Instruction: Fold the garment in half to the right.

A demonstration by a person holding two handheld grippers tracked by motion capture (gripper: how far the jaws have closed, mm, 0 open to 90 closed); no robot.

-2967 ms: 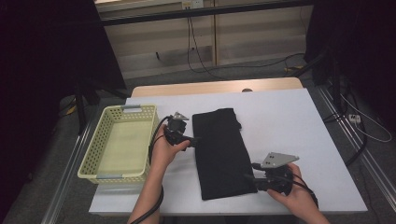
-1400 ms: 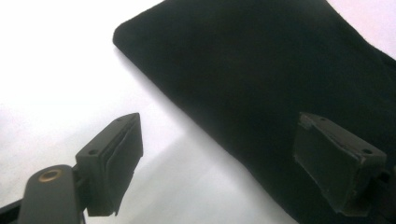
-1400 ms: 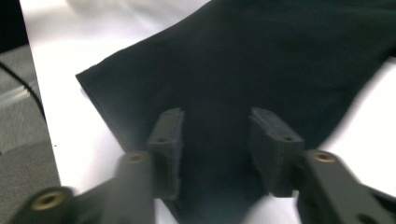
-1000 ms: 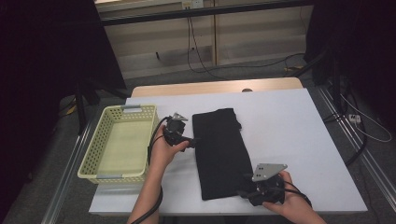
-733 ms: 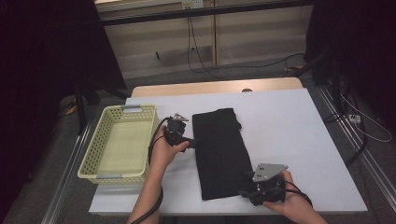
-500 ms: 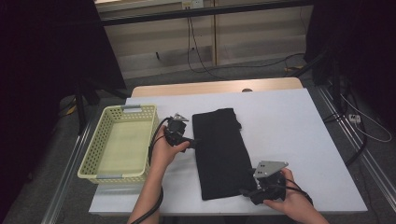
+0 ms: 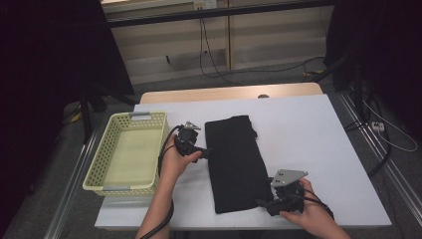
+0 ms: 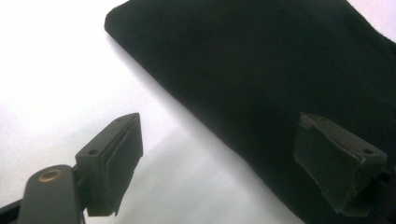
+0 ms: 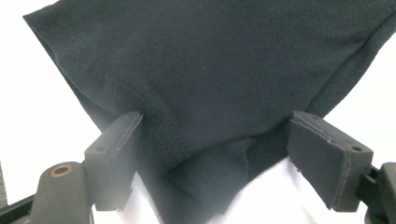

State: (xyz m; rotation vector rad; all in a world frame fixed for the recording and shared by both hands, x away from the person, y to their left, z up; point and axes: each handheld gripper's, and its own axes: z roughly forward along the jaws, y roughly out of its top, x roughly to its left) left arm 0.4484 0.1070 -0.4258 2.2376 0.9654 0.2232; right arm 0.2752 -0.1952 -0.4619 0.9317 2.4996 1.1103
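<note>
On the white table [image 7: 308, 129], the right gripper [image 7: 268, 203] has just been spreading its jaws, letting go the black cloth [image 7: 234, 159] corner still between them. The left gripper [image 7: 206, 153] gapes at the cloth's basket-side edge. Right of the basket [image 7: 127, 149], the flat cloth runs lengthwise away from the person; folding looks next.

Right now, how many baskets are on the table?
1. The pale yellow basket sits at the table's left edge, beside the left gripper and apart from the folded black cloth. Nothing suggests another is hidden.
</note>
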